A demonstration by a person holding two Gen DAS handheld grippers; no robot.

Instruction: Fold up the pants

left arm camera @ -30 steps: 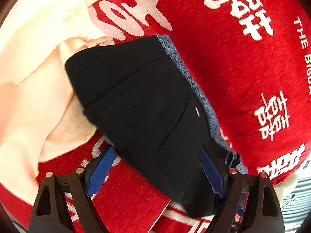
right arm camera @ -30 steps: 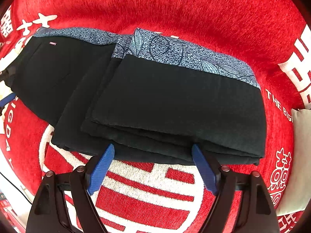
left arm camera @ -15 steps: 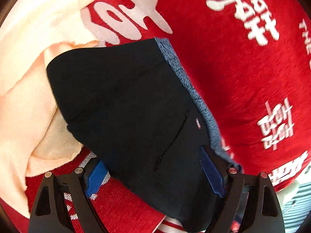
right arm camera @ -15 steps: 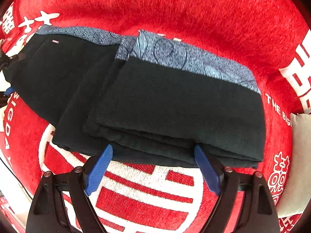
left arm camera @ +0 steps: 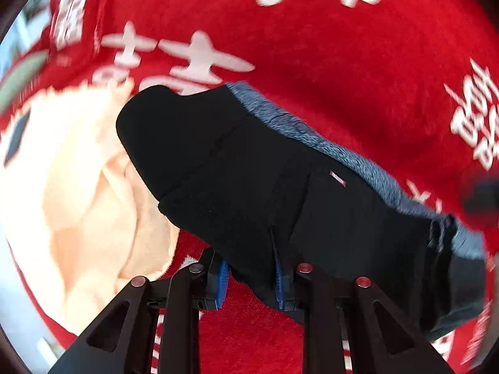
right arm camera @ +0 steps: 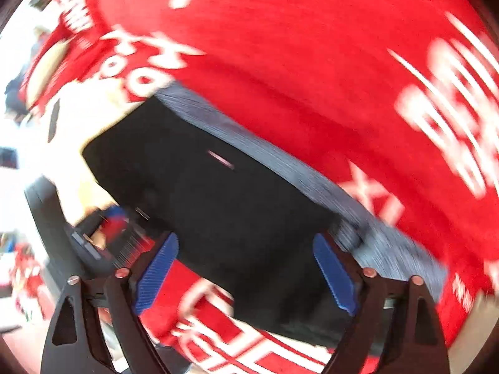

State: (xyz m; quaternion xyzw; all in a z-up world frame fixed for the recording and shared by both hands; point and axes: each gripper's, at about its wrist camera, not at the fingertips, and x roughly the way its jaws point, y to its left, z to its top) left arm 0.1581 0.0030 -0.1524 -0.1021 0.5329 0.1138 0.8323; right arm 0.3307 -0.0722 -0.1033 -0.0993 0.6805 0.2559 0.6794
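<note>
The left claw (left arm camera: 249, 275), its jaws just closing, pinches the near edge of the pants (left arm camera: 280, 193), whose length runs rightward under the released right claw (right arm camera: 246, 272).

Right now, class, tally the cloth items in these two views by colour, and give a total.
Red: 1, the printed red blanket
Black: 1, the black pants with a blue-grey waistband
Peach: 1, the peach cloth
Total: 3
</note>
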